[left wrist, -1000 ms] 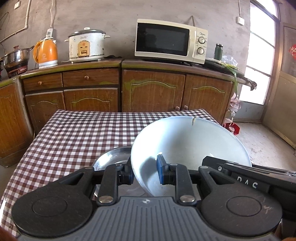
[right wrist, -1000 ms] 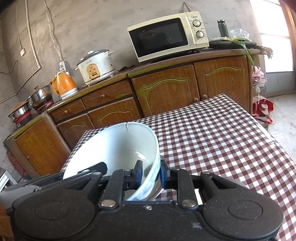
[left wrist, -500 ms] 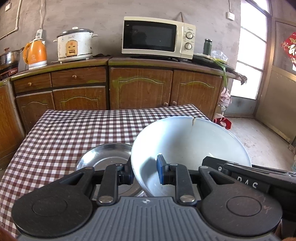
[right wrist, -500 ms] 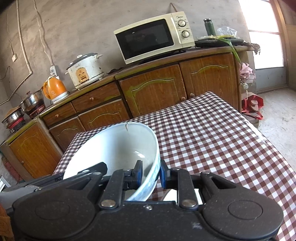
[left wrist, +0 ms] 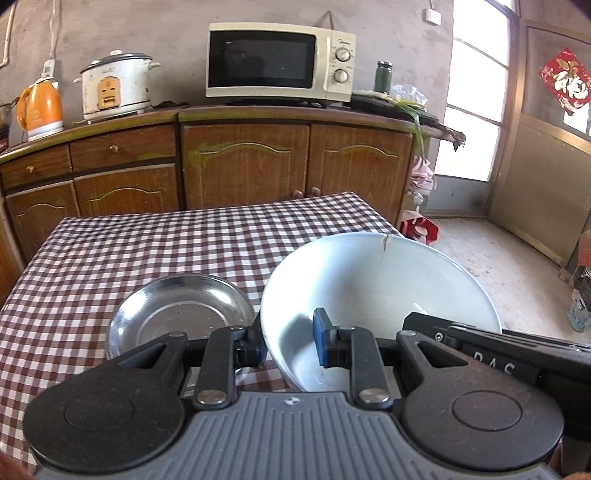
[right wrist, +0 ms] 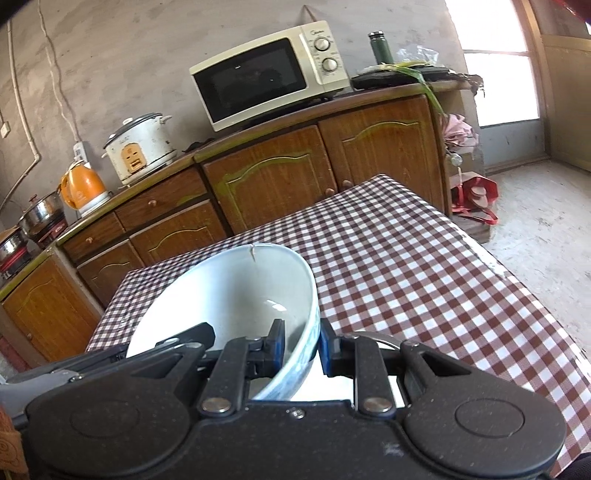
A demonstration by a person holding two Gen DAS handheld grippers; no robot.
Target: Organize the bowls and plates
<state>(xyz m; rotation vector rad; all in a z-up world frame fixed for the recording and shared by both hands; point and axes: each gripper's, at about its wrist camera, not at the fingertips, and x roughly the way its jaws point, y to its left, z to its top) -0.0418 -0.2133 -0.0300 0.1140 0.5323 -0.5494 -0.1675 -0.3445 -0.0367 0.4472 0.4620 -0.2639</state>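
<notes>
White bowl (left wrist: pixel 373 291), cracked at its far rim, hangs tilted over the checked desk (left wrist: pixel 147 251), near edge. Left hand-held gripper (left wrist: pixel 288 341) clamps its left wall, right hand-held gripper (right wrist: pixel 301 347) its right wall. Left of it, a steel plate (left wrist: pixel 177 310) lies on the desk.

grey plaster wall (left wrist: pixel 147 22), brown wooden cabinets (left wrist: pixel 243 166), bright window (left wrist: pixel 476 92), concrete floor (left wrist: pixel 491 251).

A home kitchen is showing: a microwave (left wrist: pixel 279 61) is sitting on wooden cabinets (left wrist: pixel 243 170), a rice cooker (left wrist: pixel 116 86) and kettle (left wrist: pixel 38 109) standing left of it.
</notes>
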